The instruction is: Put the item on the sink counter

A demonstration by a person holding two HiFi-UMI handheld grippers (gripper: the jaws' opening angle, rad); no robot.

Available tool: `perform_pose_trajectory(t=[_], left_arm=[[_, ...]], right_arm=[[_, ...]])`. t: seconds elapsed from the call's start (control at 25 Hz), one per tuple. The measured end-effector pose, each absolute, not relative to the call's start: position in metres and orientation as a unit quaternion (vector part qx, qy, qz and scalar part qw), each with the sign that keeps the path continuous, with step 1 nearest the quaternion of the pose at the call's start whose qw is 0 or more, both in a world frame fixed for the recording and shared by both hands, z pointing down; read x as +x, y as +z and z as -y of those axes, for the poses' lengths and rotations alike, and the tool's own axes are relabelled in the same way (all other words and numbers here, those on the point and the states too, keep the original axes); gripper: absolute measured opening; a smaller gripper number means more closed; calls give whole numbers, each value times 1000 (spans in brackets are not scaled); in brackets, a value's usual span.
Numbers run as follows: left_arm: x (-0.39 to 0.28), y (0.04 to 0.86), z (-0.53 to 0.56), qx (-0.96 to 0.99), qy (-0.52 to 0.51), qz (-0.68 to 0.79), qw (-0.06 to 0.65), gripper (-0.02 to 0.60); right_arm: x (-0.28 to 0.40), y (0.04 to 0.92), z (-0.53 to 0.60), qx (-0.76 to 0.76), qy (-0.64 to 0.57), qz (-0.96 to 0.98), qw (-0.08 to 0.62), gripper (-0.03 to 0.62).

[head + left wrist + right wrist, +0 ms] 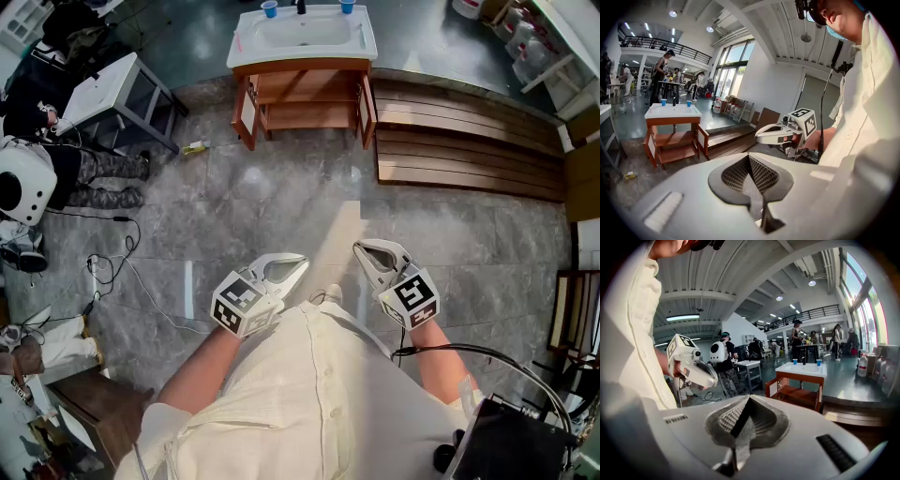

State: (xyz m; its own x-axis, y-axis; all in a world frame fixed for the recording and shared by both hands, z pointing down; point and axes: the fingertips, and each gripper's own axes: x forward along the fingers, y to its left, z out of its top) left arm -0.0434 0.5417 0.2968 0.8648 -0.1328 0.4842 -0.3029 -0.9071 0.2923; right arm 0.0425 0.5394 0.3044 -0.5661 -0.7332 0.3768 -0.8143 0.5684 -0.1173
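**Two closed, empty grippers, well apart from the sink**

Head view: across the grey stone floor (pixel 281 197), the sink counter (pixel 305 37) bears two blue cups (pixel 270 9). One small yellow item (pixel 195 147) lies on the floor to its left.

Left gripper view: our left gripper (pixel 749 158) has its jaws together, holding nothing.

Right gripper view: our right gripper (pixel 747 401) is likewise closed and empty.

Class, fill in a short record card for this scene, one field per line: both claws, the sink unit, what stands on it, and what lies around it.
left claw: shut, empty, held low in front of the person
right claw: shut, empty, beside the left one, not touching it
sink unit: white rectangular sink counter on a brown wooden cabinet, both doors open
on counter: two small blue cups, either side of a dark tap
floor, left of cabinet: small yellow object
right of cabinet: brown wooden stepped platform
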Motion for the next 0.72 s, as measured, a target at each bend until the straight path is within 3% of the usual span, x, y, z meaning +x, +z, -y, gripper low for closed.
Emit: perform_pose_trajectory(t=[0.32,0.72], left_arm=[[-34,280,-540,953,221,128,163,6],[-55,295,-492,950,203,138,194,5]], right_arm=[[56,305,-540,445,147,873,135,3],[44,325,-499,444,171,867,147,5]])
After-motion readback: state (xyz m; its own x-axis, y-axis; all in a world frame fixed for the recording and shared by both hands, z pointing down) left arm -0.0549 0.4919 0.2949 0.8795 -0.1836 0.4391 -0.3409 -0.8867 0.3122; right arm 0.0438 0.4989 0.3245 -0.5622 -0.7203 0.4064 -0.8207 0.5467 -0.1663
